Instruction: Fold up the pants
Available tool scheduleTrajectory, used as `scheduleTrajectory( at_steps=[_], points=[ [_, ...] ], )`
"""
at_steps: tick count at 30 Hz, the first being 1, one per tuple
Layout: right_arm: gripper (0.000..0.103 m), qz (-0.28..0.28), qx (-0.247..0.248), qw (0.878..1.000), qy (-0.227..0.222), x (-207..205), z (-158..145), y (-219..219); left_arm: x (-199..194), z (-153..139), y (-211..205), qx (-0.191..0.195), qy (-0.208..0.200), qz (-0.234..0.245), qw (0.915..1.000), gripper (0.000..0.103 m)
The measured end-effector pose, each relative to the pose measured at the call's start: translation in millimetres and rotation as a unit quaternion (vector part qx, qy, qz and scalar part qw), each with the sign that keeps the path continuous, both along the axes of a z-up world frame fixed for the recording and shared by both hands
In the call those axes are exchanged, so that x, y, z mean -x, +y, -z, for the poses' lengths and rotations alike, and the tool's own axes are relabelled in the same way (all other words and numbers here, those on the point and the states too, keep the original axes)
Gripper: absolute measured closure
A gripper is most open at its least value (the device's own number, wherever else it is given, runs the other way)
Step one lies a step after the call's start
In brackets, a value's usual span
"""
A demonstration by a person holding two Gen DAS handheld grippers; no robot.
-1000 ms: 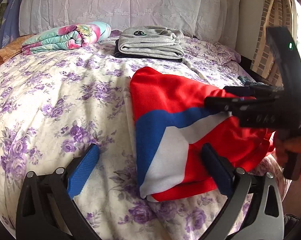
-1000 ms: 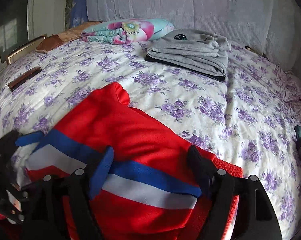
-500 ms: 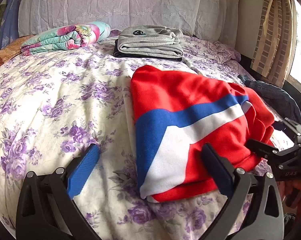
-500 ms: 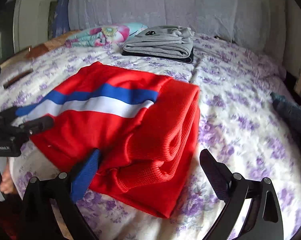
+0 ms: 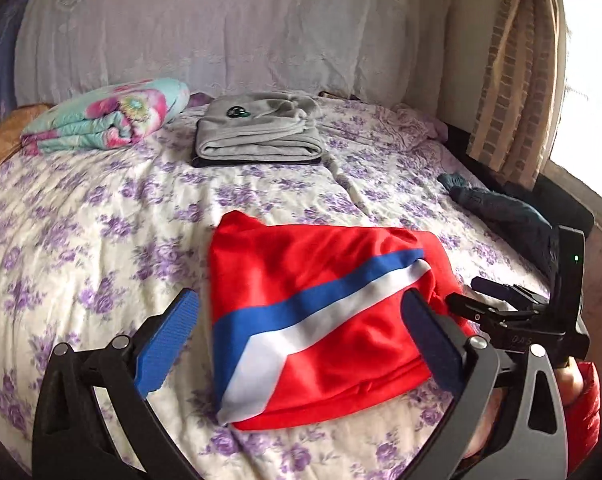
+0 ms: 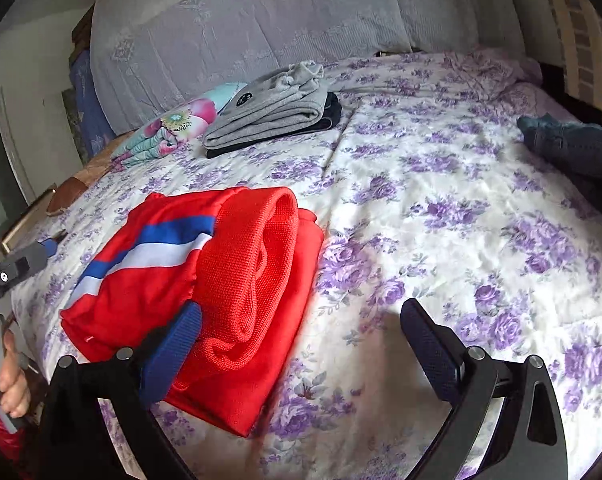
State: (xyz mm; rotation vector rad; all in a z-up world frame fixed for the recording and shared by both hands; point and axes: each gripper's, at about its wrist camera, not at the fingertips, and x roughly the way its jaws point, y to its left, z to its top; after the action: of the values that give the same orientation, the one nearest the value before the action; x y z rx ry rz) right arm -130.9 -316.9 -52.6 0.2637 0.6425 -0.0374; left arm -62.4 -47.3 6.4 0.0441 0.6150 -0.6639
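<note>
**A:** Where are the pants?

**B:** The red pants [image 5: 325, 320] lie folded on the bed [image 5: 101, 240], on the flowered sheet, toward the near edge. A blue and white stripe runs slantwise across the top layer. From the right wrist camera the ribbed waistband end [image 6: 261, 272] shows doubled over on itself, several layers thick.

**A:** And the left hand-held gripper?

**B:** The left hand-held gripper [image 5: 301, 336] has its fingers spread wide, one blue pad over the bare sheet, the other over the right part of the pants. Nothing sits between them in a pinch.

**A:** The right one?

**B:** The right hand-held gripper [image 6: 301, 344] is also spread wide. Its left finger [image 6: 173, 348] is at the near edge of the folded pants; I cannot tell whether it touches the cloth. The other finger hangs over the sheet, well apart from the pants.

**A:** What else is on the bed?

**B:** A folded gray garment [image 5: 257, 136] on something dark near the headboard, a bright flowered blanket [image 5: 109, 120] beside it, and dark blue clothing [image 6: 573, 144] at the far right edge.
</note>
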Motion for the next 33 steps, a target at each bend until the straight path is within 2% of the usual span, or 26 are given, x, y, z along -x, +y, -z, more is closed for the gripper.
scheduleTrajectory(
  at_steps=[2,5,6,11,14,16,18,20,21,23,29,32,33],
  points=[
    [0.003,-0.006,-0.041,0.999,0.003,-0.8,3.6,-9.2,-1.7,3.8,-31.6,-0.03,-0.002,0.024,0.9992,0.005],
    [0.004,-0.007,-0.032,0.999,-0.001,1.8,3.7,-4.0,-13.5,33.5,-84.9,-0.131,0.01,0.038,0.9906,0.004],
    [0.004,-0.008,-0.026,1.0,0.0,1.7,4.1,-1.8,-19.2,45.8,-93.4,-0.149,0.023,0.037,0.9879,0.004],
    [0.004,-0.013,-0.045,0.999,-0.009,4.9,4.2,-5.4,-31.8,26.4,-73.4,-0.093,0.058,0.023,0.9937,0.004],
    [0.004,-0.013,-0.043,0.999,-0.012,5.3,3.3,-6.9,-40.1,3.8,-68.3,-0.064,0.051,0.014,0.9965,0.004],
    [0.004,-0.013,-0.042,0.999,-0.012,4.8,3.0,-7.2,-47.5,-6.9,-77.4,-0.072,0.041,0.009,0.9965,0.004],
    [0.004,-0.014,-0.043,0.999,-0.013,5.0,3.2,-6.9,-60.8,-2.4,-95.7,-0.103,0.044,0.008,0.9937,0.004],
    [0.004,-0.014,-0.043,0.999,-0.013,5.1,3.2,-6.8,-78.5,24.3,-116.9,-0.153,0.073,0.009,0.9855,0.004],
    [0.004,-0.014,-0.044,0.999,-0.014,5.4,3.2,-7.4,-83.8,38.3,-121.1,-0.159,0.087,0.008,0.9834,0.004],
    [0.003,-0.015,-0.047,0.999,-0.015,5.3,3.0,-7.8,-78.6,37.4,-115.4,-0.14,0.072,0.0,0.9876,0.004],
    [0.003,-0.02,-0.054,0.998,-0.018,7.5,3.0,-7.8,-54.9,13.1,-79.6,-0.119,0.045,0.033,0.9913,0.005],
    [0.003,-0.022,-0.071,0.997,-0.019,7.6,3.7,-11.6,-55.6,23.2,-48.3,-0.129,0.061,0.018,0.9896,0.005],
    [0.003,-0.023,-0.075,0.997,-0.019,7.8,3.9,-12.4,-59.0,28.8,-34.7,-0.114,0.082,0.016,0.99,0.004]
  ],
)
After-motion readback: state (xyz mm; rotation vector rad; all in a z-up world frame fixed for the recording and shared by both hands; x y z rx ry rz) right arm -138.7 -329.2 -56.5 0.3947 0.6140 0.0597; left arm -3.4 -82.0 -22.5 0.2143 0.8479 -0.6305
